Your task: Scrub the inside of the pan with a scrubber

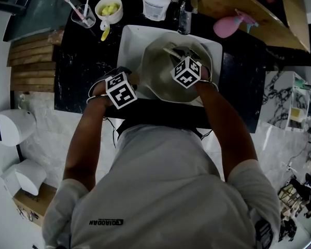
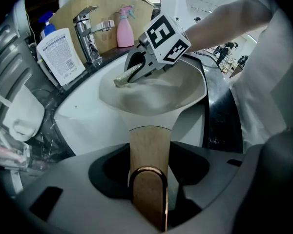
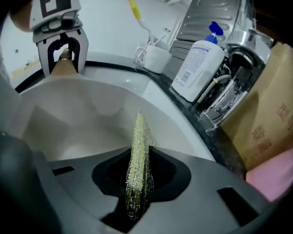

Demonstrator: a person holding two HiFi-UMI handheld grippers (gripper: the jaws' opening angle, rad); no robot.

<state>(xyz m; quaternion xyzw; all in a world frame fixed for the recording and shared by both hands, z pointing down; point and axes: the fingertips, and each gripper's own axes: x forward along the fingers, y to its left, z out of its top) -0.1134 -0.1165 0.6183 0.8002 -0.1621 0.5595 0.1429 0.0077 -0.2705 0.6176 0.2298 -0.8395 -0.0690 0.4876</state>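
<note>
Pale grey shirt fabric [image 1: 160, 191] fills the bottom of the head view. Both bare forearms reach to a square white ceramic sink [image 1: 128, 40] sunk in a black, white-veined stone counter [image 1: 80, 77].

On the left, the left tool [image 1: 130, 82] is clamped on the handle [image 2: 148, 147] of the pan [image 2: 154, 99]. The handle is a flat, straight bar of light, finely grained wood. It ends in a rounded copper-coloured metal loop that sits between the grey plastic jaws. The pan itself is round and deep, smooth-sided, in matt pale cream, and it sits in the sink basin with its open side facing up.

To the right, the right tool [image 1: 179, 56] reaches inside the pan with its jaws closed on the scrubber [image 3: 136, 165]. This is a thin, flat pad of glittery yellow-green mesh, held edge-on. Its free end sticks out past the jaws over the pan's far inner wall, though whether it touches the surface cannot be told.

Along the back of the counter, from the left, stand a clear cup [image 1: 83, 15] of toothbrushes, a small white bowl [image 1: 109, 8], a white plastic bottle [image 1: 155, 4] with a blue pump, a chrome tap [image 2: 90, 33], and a pink spray bottle [image 1: 230, 25] beside brown cardboard [image 1: 249, 4].
</note>
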